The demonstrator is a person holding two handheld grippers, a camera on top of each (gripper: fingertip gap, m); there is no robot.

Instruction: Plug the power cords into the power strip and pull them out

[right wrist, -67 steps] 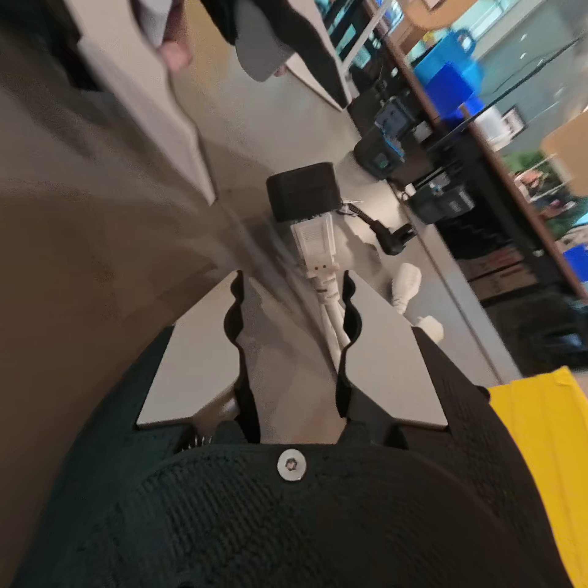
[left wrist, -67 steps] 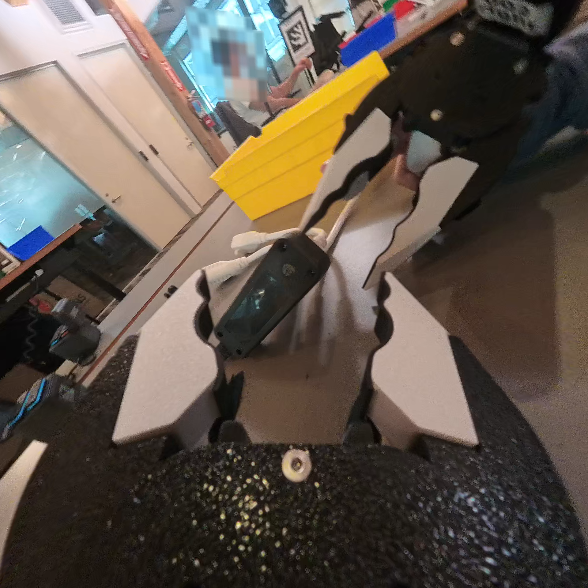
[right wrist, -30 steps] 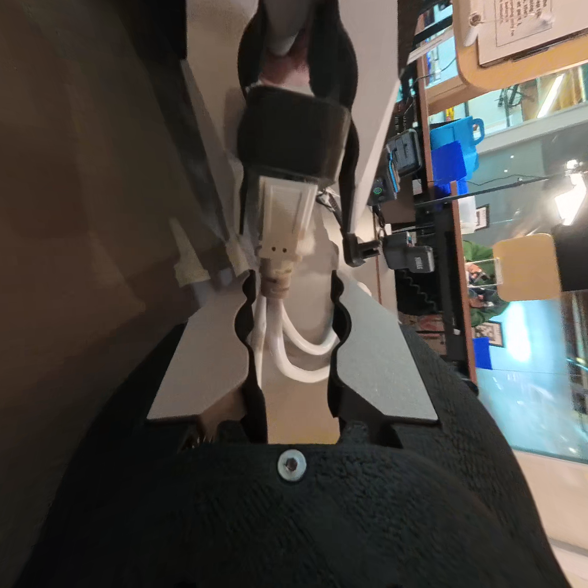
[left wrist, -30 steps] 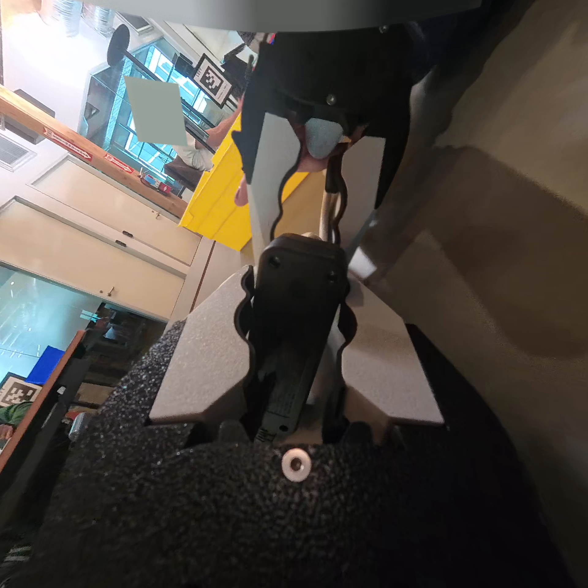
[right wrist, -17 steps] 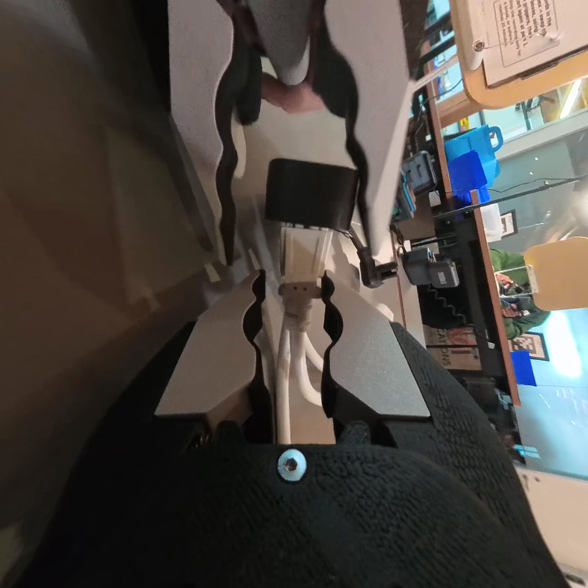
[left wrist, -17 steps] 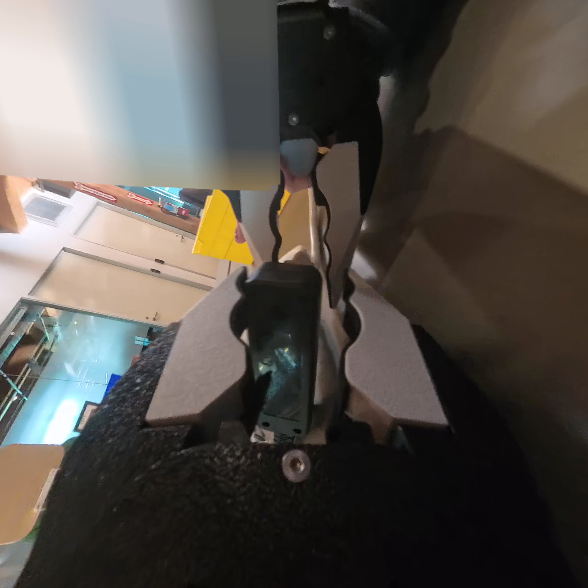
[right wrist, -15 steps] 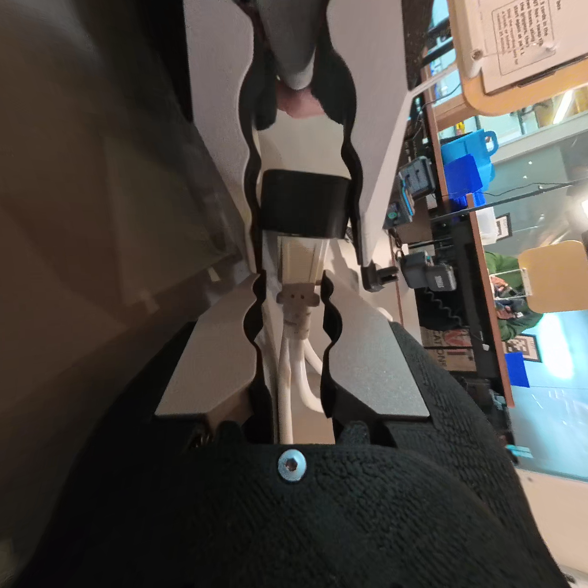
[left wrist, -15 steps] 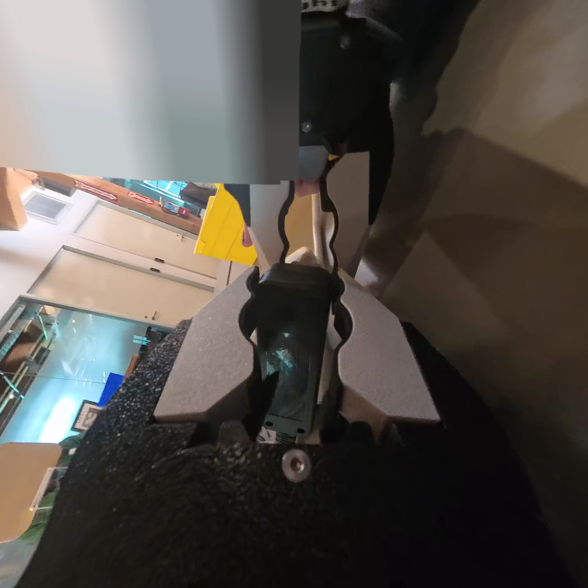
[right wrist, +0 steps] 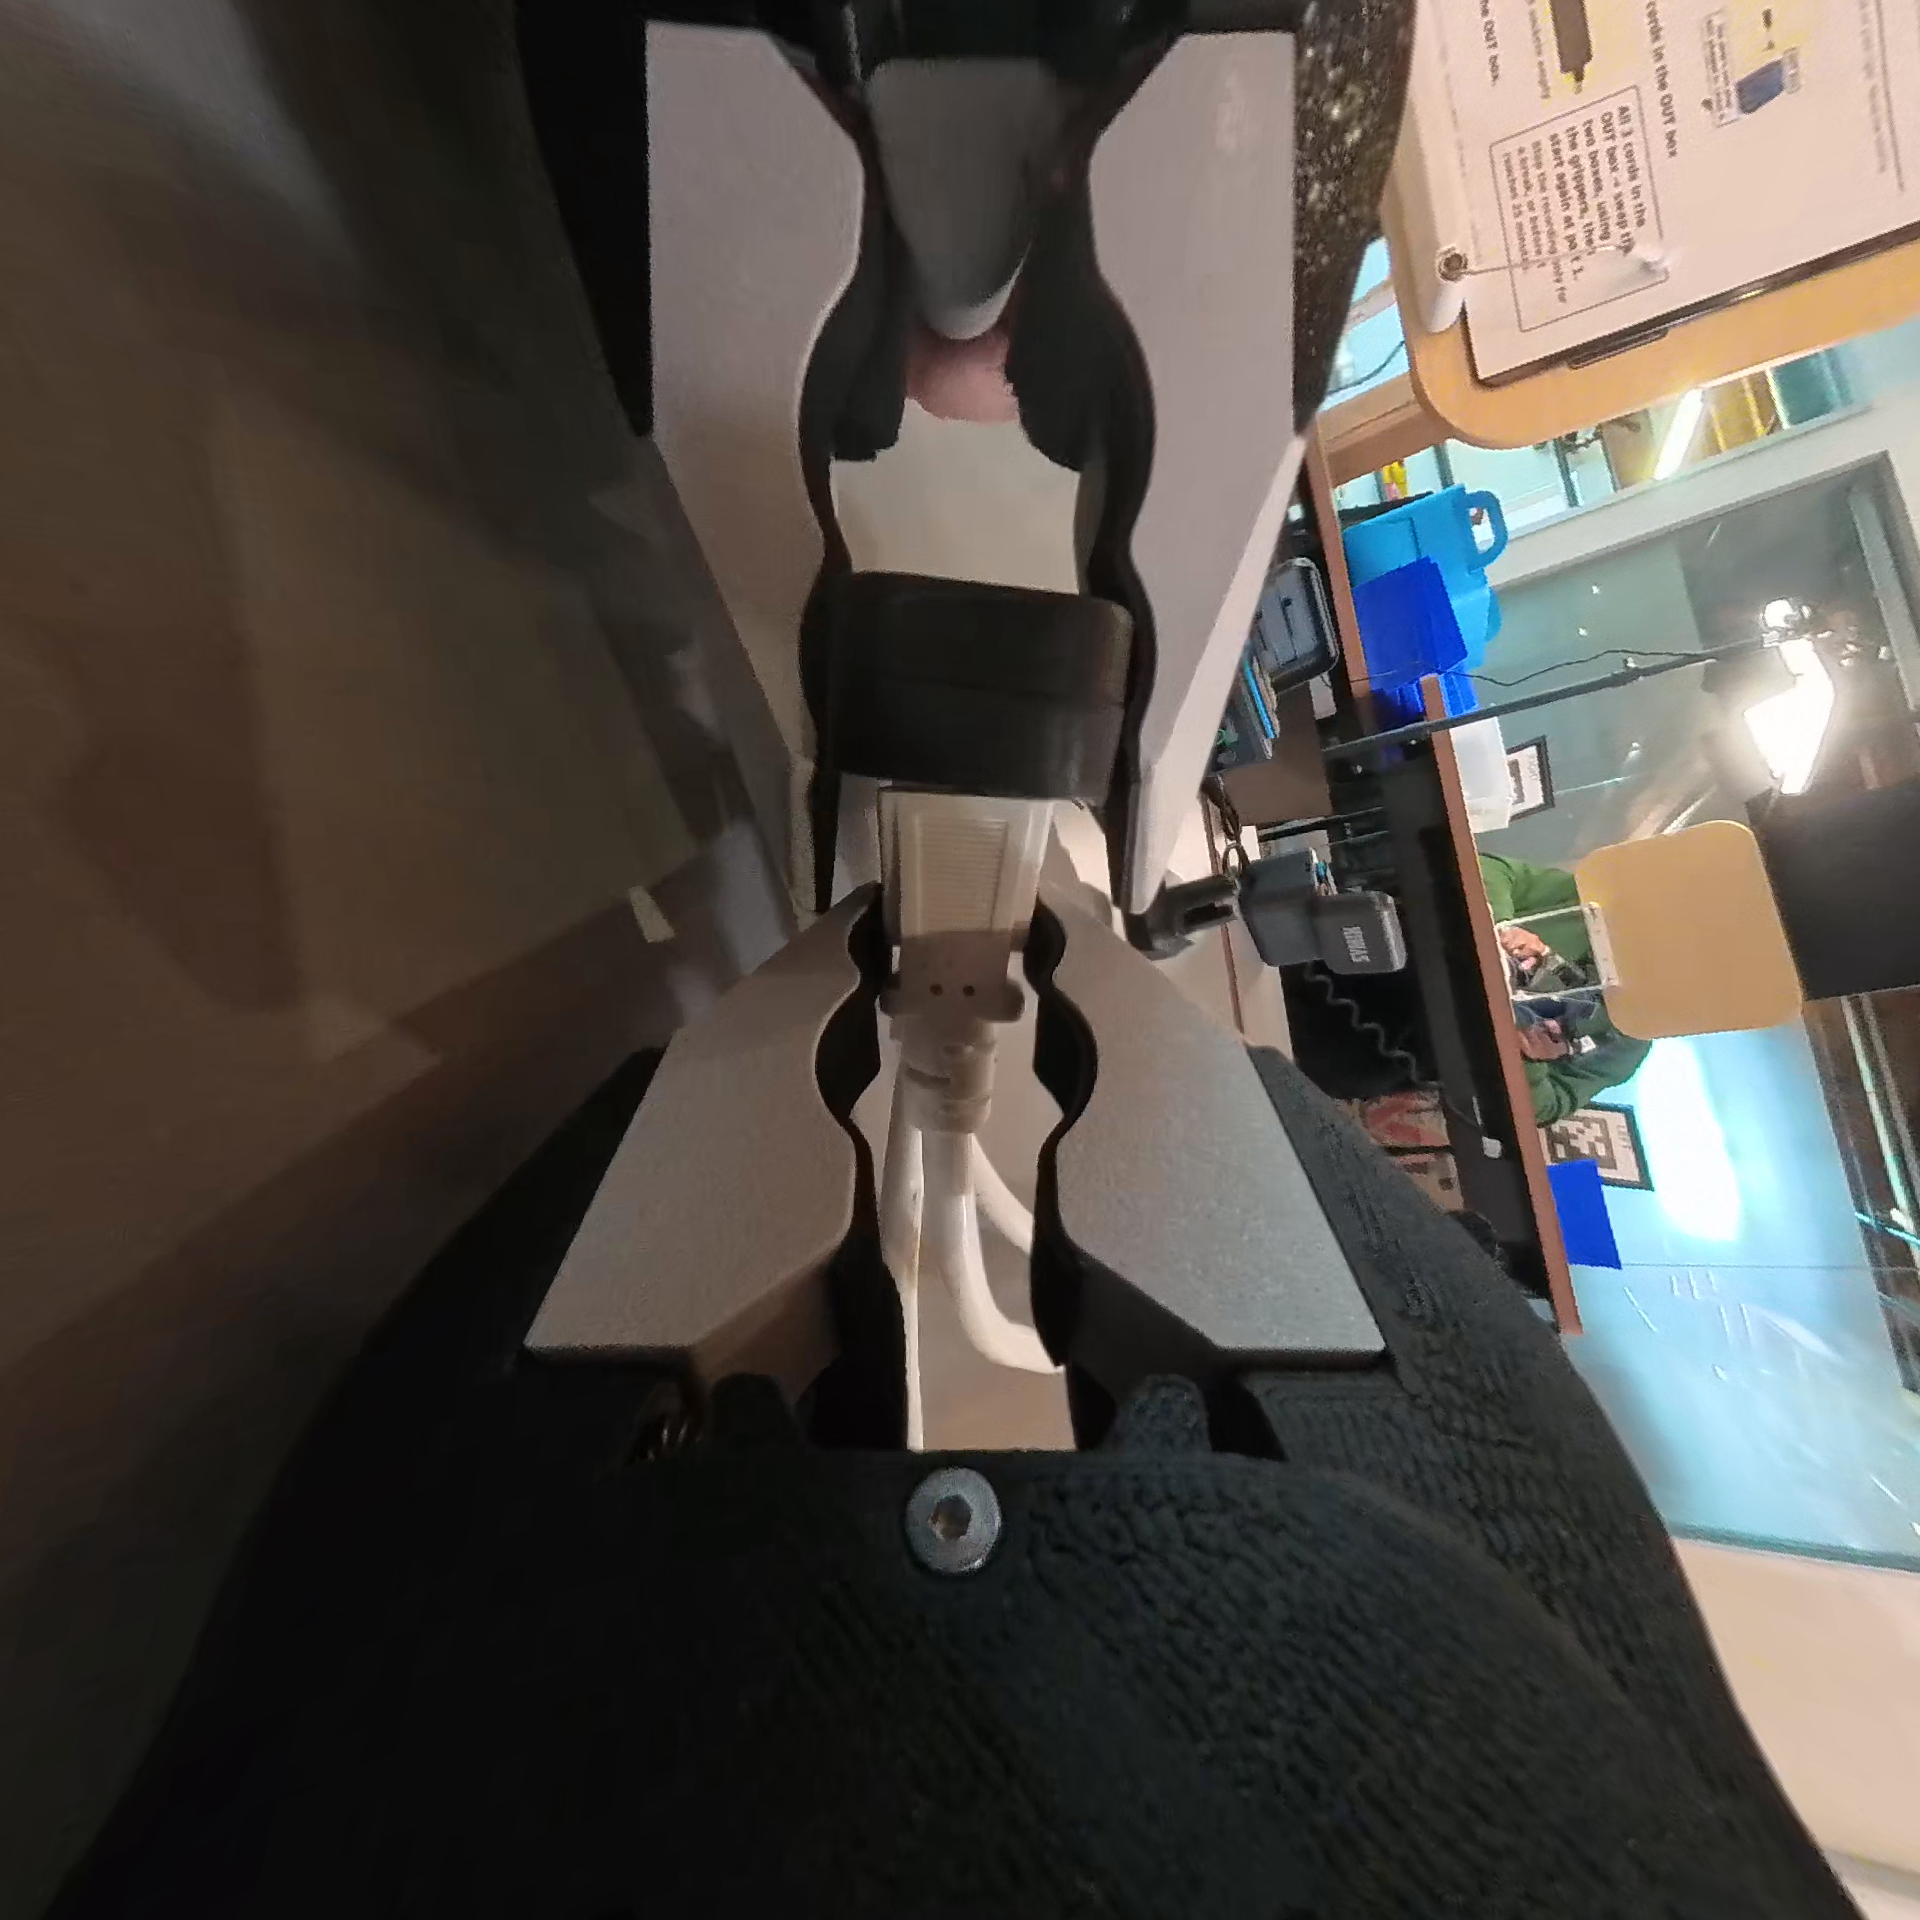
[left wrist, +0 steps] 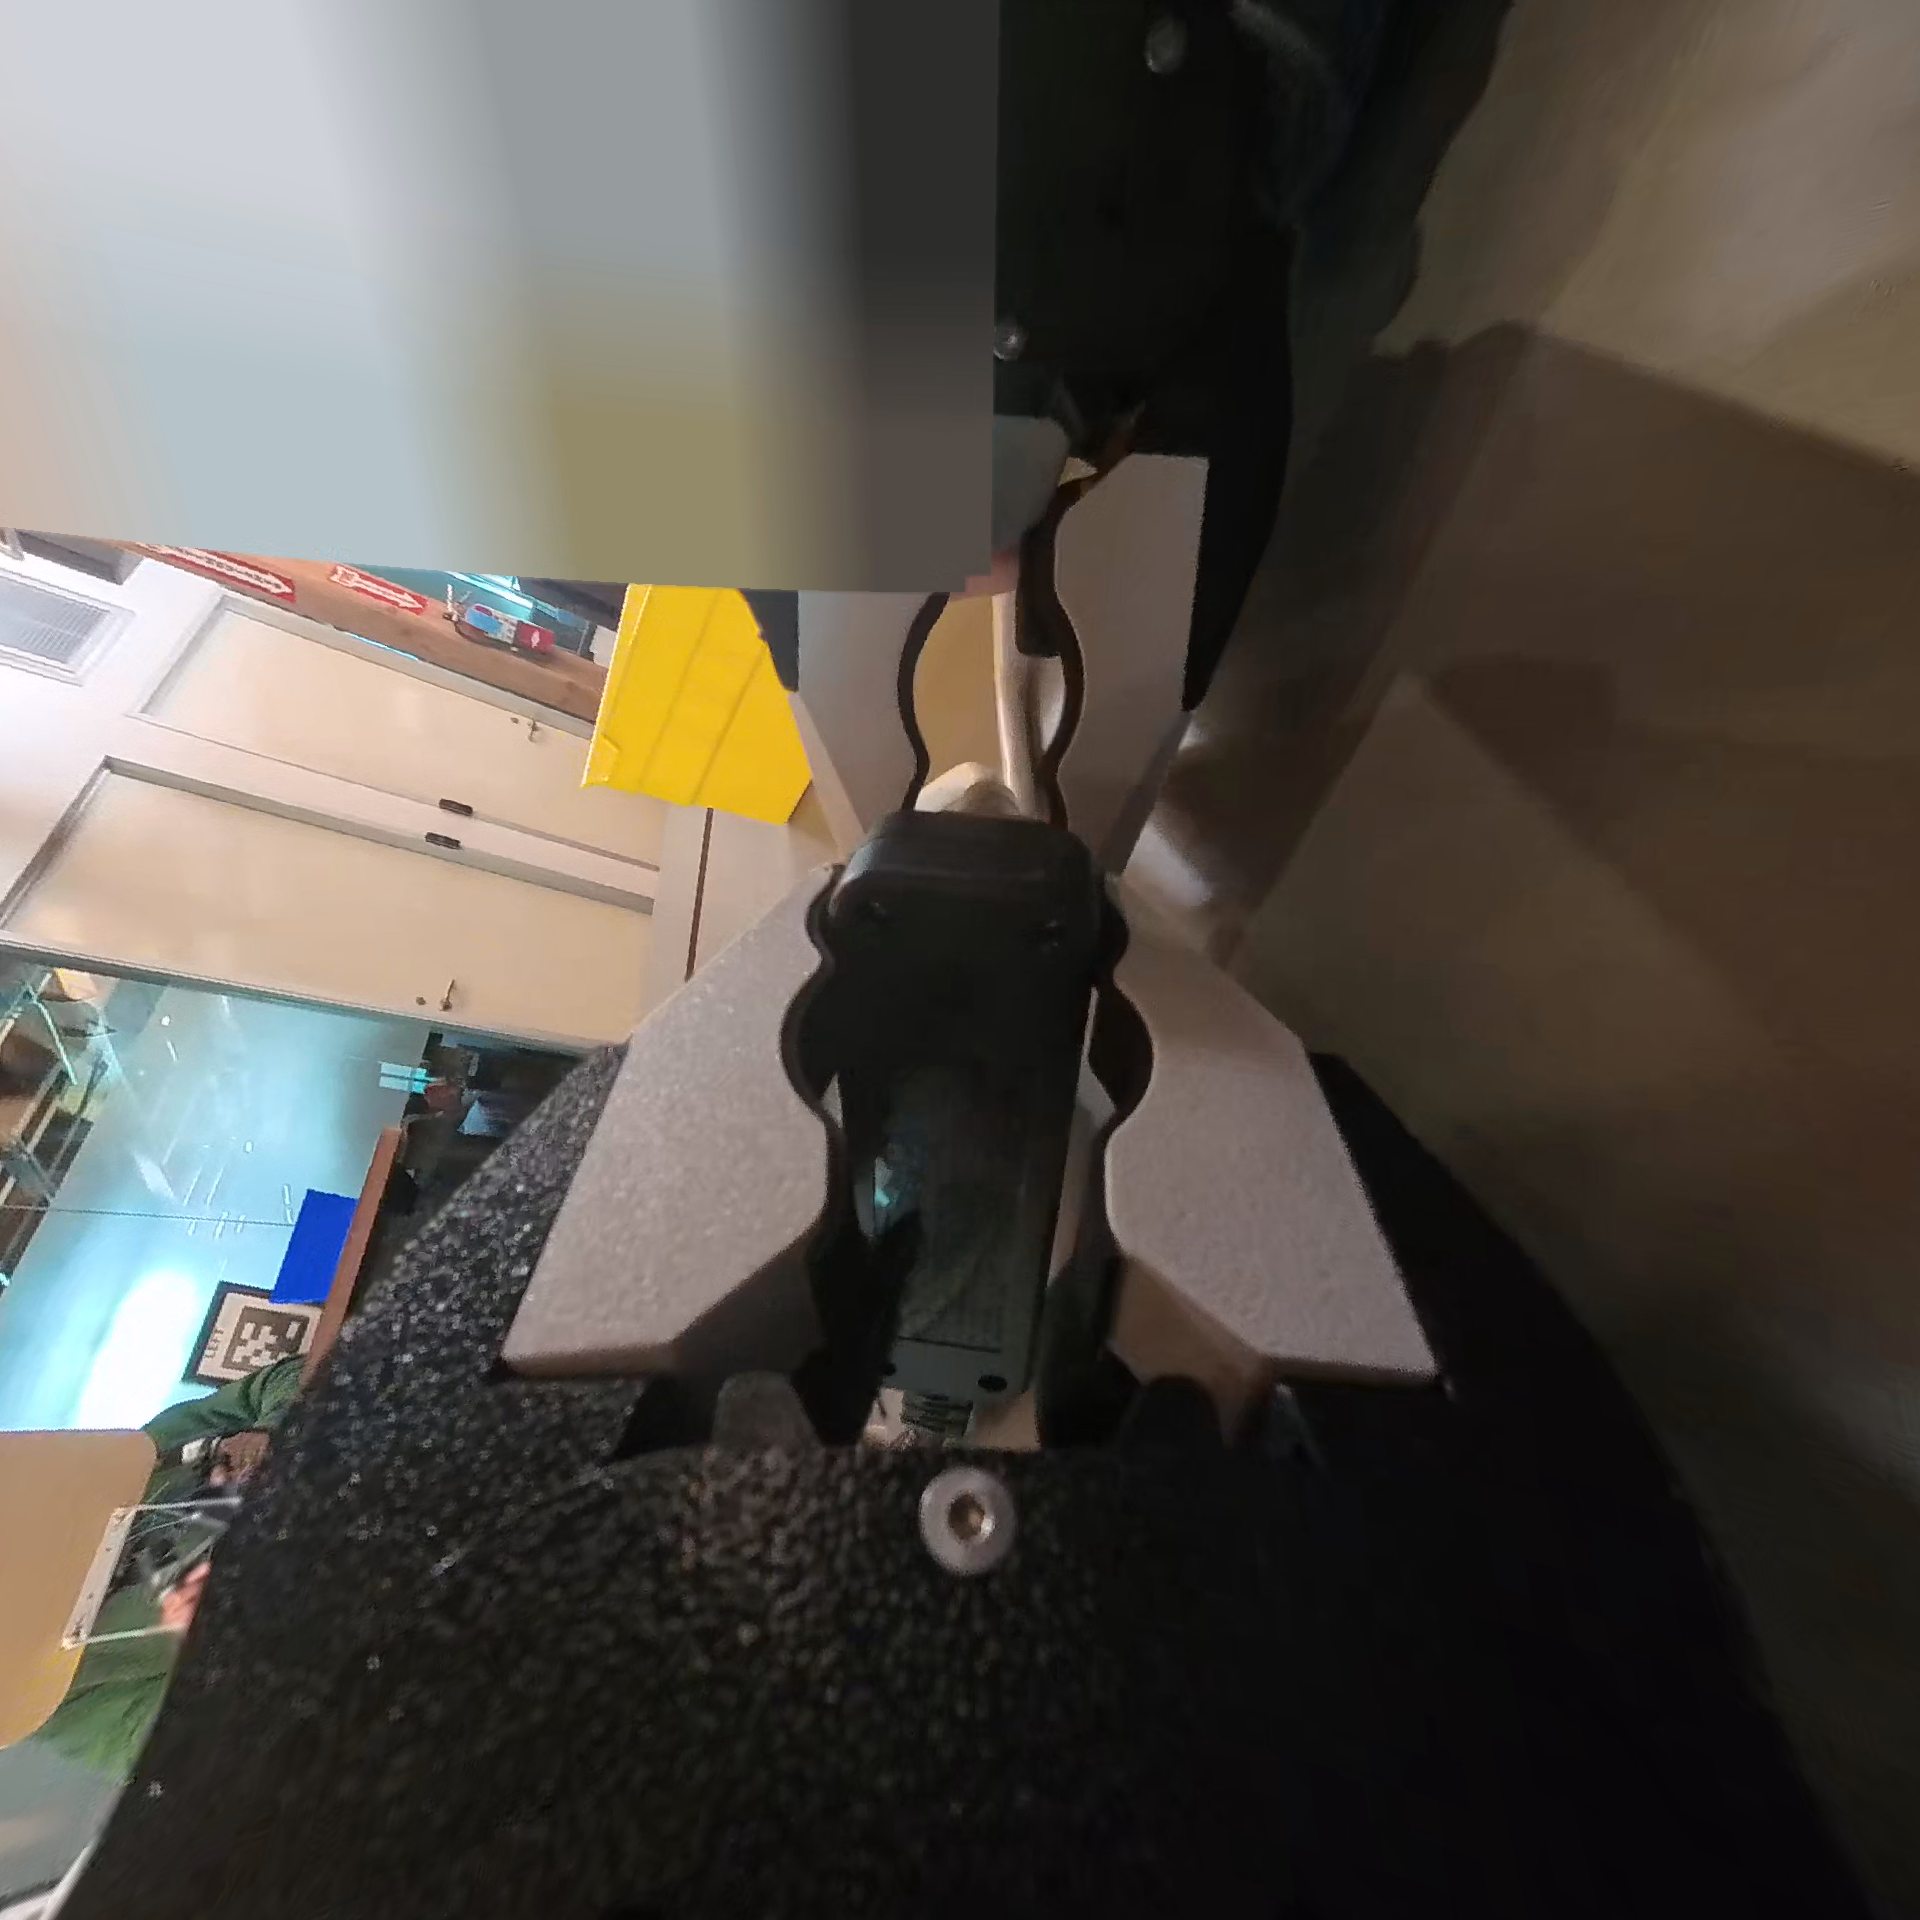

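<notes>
My left gripper (left wrist: 961, 914) is shut on a black power strip (left wrist: 956, 1039) that runs lengthwise between its grey fingers. A white plug (right wrist: 961, 883) sits in the strip's end (right wrist: 966, 696). My right gripper (right wrist: 956, 925) faces the left one, and its fingertips pinch the plug's rear. The white cord (right wrist: 935, 1195) loops back between the right fingers. In the left wrist view the plug's tip (left wrist: 961, 790) and the cord (left wrist: 1013, 717) show just beyond the strip, with the right gripper (left wrist: 987, 675) behind them. The plug's prongs are hidden.
A beige table surface (left wrist: 1662, 935) fills one side of both views. A yellow bin (left wrist: 696, 707) stands behind the grippers. A clipboard with a printed sheet (right wrist: 1662, 156), blue containers (right wrist: 1423, 592) and a black device (right wrist: 1320, 925) lie beyond. A person in green (right wrist: 1538, 914) sits far off. Less than 4 cm separates the two grippers' tips.
The right jaws have narrowed from wide around the cord to pinching the plug. The two grippers have come closer together. The left gripper keeps hold of the strip.
</notes>
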